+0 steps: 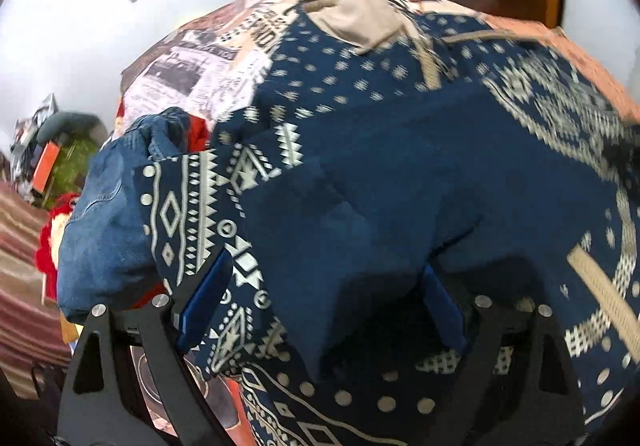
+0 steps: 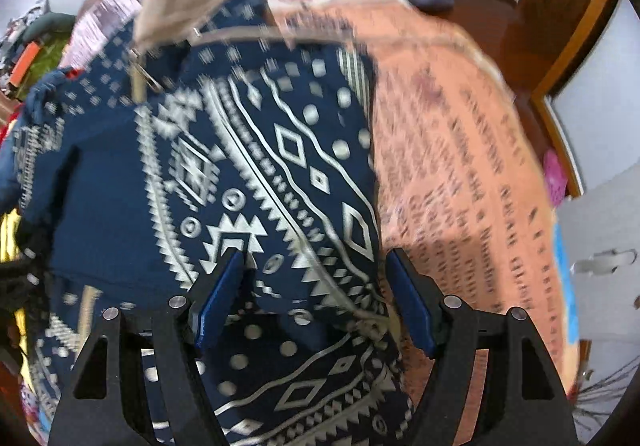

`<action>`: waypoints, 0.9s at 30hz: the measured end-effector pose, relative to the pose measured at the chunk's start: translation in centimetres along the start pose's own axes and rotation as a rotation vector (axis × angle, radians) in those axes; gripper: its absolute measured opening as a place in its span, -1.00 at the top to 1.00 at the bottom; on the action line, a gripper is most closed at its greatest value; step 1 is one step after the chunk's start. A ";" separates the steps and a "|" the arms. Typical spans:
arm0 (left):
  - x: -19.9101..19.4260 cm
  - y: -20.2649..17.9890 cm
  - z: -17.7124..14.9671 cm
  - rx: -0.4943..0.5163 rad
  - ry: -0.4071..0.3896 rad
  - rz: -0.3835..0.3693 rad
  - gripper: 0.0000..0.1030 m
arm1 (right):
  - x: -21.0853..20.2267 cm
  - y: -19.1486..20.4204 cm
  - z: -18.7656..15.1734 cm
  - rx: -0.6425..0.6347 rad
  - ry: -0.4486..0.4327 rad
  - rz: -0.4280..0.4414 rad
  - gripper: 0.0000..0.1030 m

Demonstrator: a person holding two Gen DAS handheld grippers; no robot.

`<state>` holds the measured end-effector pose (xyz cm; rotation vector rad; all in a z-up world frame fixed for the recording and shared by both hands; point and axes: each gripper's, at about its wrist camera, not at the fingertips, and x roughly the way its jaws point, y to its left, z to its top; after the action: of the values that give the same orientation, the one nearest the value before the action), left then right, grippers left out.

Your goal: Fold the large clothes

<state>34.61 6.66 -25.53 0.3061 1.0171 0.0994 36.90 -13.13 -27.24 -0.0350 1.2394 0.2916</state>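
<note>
1. White walls ring a bed [image 2: 460, 174] under an orange printed cover; we take that bed as our landmark.
2. Off the bed's left edge in the left wrist view sits a pile with a denim garment [image 1: 100, 222] and something red beneath it.
3. Across the middle of the bed lies the navy patterned hoodie [image 1: 400, 166], its beige hood lining toward the bed's far end.
4. Our left gripper [image 1: 320, 306] hangs over the hoodie's near part, fingers [image 1: 204, 302] released wide and grasping nothing; patterned cloth fills the gap, but we cannot tell whether it touches them.
5. Our right gripper [image 2: 316, 302] straddles the hoodie's right edge, one finger over the pattern, the other over bare cover; its fingers are released and hold nothing.
6. To fold well, we judge each gripper should pinch one clean layer at an edge or corner, level with its partner, then carry the cloth across without dragging the cover.
7. Right of the bed stands a wooden door frame [image 2: 560, 22].
</note>
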 end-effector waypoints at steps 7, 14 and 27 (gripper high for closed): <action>-1.7 6.0 -0.8 -0.201 -0.031 -0.020 -0.66 | 0.3 1.1 -0.5 -0.041 -0.028 -0.013 -0.59; -2.2 12.0 -4.4 -0.369 0.011 0.049 -0.66 | 0.3 1.0 -0.6 -0.040 -0.039 -0.023 -0.64; -3.4 13.4 -7.0 -0.468 0.025 -0.145 -0.67 | -0.3 1.1 -0.2 -0.003 -0.030 -0.022 -0.64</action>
<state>27.70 20.14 -22.20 -0.1954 1.0062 0.2058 36.39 -12.15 -26.83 -0.0464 1.2084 0.2739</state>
